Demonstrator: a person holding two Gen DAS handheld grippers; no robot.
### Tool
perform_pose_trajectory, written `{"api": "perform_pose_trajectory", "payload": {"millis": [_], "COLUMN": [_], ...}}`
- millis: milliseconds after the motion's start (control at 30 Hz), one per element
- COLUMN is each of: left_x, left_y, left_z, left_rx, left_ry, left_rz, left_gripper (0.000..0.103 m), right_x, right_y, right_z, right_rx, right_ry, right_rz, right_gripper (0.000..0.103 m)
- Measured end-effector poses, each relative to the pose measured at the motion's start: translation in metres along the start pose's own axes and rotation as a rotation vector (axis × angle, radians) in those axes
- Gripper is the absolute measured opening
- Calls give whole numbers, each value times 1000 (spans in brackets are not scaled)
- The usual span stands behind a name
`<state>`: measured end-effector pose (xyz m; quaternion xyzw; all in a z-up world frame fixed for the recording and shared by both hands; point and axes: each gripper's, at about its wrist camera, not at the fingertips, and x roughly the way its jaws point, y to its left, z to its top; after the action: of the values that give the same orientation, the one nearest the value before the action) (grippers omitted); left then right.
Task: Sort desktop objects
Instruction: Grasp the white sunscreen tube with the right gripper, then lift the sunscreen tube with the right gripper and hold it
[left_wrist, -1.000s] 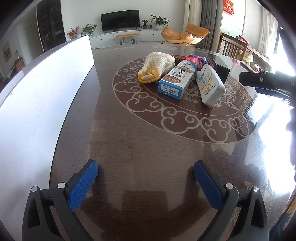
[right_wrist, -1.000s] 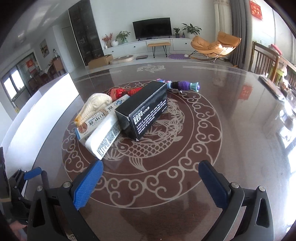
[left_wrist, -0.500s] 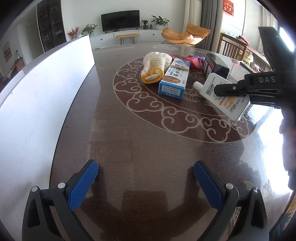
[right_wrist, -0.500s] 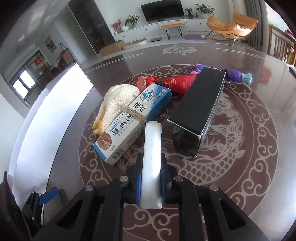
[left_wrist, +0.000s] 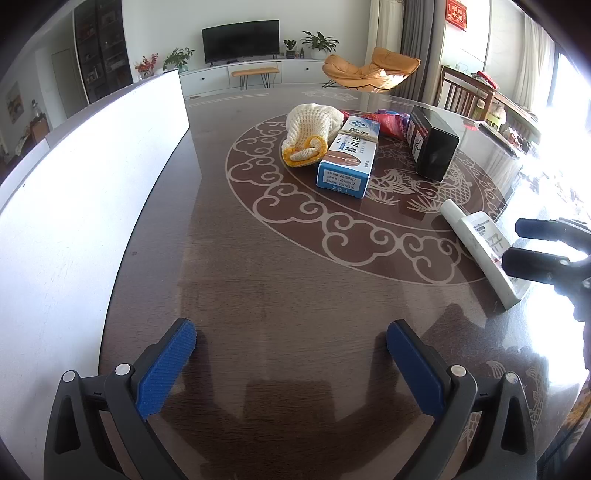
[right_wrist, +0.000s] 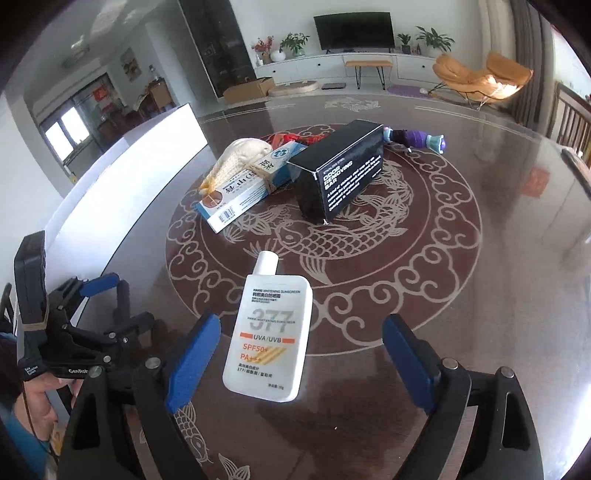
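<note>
The flat white plastic sunscreen bottle with orange print (right_wrist: 269, 334) lies label up on the dark brown bench with pale scroll and fish inlay (right_wrist: 424, 295), cap pointing toward the pile, apart from the other items and between the spread blue pads of the right tool (right_wrist: 301, 363), which touch nothing. One item looks sorted out; the rest looks undone. Left in the centre cluster: the blue and white cardboard carton (left_wrist: 349, 157), the cream knitted glove with yellow cuff (left_wrist: 310, 134) touching its side, the black rectangular box with white lettering (right_wrist: 341, 170), a red pouch (right_wrist: 295, 139) mostly hidden behind them, and a purple toy-like item (right_wrist: 415, 138) at the far side. The left tool (left_wrist: 291, 363) hangs over bare bench, jaws wide apart, holding nothing. A long white panel (left_wrist: 74, 177) runs along the bench's left edge.
</note>
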<state>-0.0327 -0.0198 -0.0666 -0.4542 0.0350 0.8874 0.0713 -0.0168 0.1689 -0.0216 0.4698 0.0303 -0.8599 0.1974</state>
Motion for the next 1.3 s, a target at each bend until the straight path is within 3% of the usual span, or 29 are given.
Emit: {"api": "perform_pose_trajectory", "payload": {"millis": [167,267,367,1300], "left_x": [0,0,0,1], "left_y": [0,0,0,1], "left_z": [0,0,0,0], "left_rx": [0,1,0,1], "left_ry": [0,0,0,0], "left_rz": [0,0,0,-1], "left_gripper": [103,103,103,103], "right_x": [29,29,28,35], "right_y": [22,17,9,14], "right_z": [-5,-9,-12,-12], "right_rx": [-98,-94,-76,-75], "right_ry": [39,39,33,17], "right_rz": [-104,-105,-115,-123], "right_gripper": [90,93,103,103]}}
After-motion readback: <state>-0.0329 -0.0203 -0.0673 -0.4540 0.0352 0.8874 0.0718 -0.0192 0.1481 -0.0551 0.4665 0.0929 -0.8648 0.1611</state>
